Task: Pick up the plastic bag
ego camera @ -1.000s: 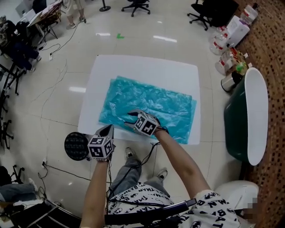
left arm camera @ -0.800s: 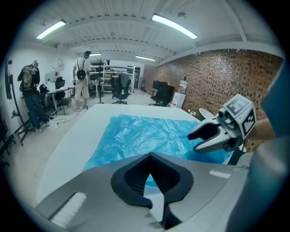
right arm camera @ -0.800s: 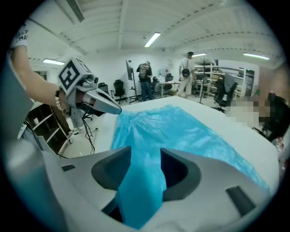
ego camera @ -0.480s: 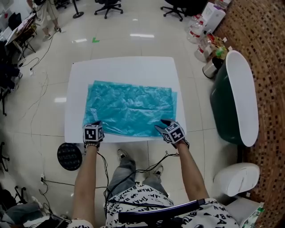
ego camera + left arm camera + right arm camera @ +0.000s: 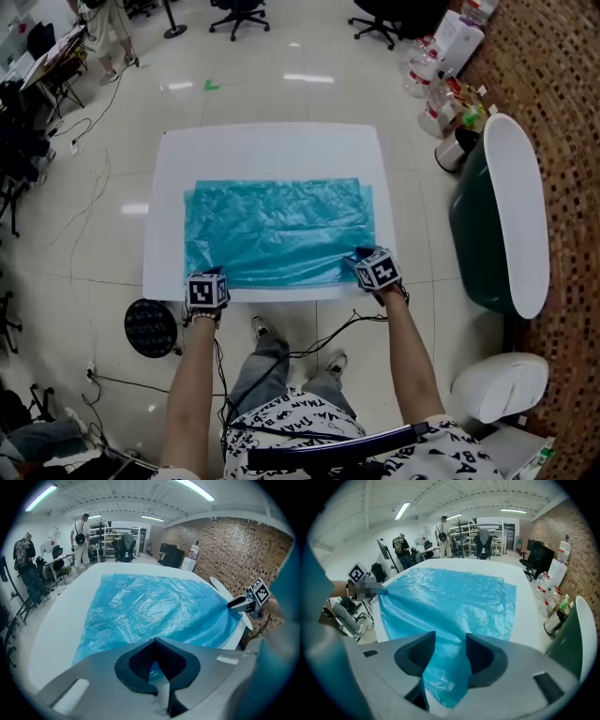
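The translucent turquoise plastic bag lies spread flat, crinkled, in the middle of a white rectangular sheet on the pale tiled floor, its long side running from 9 to 3 o'clock. Its two near corners are taken up. At the bag's 7 o'clock corner, the left gripper has its dark pads pressed together, with a sliver of blue film nipped between them. At the 5 o'clock corner, the right gripper pinches a bunched fold of the film, which runs down through its jaws and hangs crumpled below them. Each gripper's view shows the film pulled into a point at the other's tip.

Off the sheet, at 8 o'clock beside the left gripper, a black round disc lies on the floor. At 3 o'clock stands a dark green tub with a white oval lid. At 1 o'clock stand clear plastic bottles, and at 12 o'clock black office chairs.
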Available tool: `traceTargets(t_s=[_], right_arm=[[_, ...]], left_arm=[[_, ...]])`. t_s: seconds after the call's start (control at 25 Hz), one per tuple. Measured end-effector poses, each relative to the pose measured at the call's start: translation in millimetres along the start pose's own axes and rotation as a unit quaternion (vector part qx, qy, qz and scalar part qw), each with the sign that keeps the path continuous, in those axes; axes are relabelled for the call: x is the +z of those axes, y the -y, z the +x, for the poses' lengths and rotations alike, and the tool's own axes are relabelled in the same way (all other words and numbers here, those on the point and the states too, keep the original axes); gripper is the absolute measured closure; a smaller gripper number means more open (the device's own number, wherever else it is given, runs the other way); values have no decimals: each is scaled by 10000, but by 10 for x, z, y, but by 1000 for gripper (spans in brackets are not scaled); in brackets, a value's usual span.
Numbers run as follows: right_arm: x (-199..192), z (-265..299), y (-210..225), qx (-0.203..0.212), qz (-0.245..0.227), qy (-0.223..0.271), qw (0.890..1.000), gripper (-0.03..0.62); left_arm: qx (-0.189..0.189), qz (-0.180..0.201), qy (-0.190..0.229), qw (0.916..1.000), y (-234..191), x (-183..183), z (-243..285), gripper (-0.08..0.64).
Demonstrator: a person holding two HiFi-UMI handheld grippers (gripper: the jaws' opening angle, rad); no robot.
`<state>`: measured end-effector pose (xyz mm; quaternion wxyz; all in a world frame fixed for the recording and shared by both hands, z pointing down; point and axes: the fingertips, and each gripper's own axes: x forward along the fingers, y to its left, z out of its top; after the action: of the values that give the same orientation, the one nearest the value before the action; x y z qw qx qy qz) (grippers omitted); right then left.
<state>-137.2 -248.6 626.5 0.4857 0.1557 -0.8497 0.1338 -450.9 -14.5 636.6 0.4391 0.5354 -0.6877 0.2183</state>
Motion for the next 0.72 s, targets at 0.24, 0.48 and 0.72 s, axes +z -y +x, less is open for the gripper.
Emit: traceTargets(t_s=[0.24,0.48,0.72], right_arm=[[291,-425,-242,310,-79,765,9966,373],[364,-933,-690,636,19,1625,9846,544],[288,-1410,-939,552,379,2197,9733,592]], left_arm=[[33,-473,858,9952,186,334,-387,558],[-90,-930,1606,9826,739,320,-976,558],[-236,-1063,1893,9759,1355,-84,-1438,558]])
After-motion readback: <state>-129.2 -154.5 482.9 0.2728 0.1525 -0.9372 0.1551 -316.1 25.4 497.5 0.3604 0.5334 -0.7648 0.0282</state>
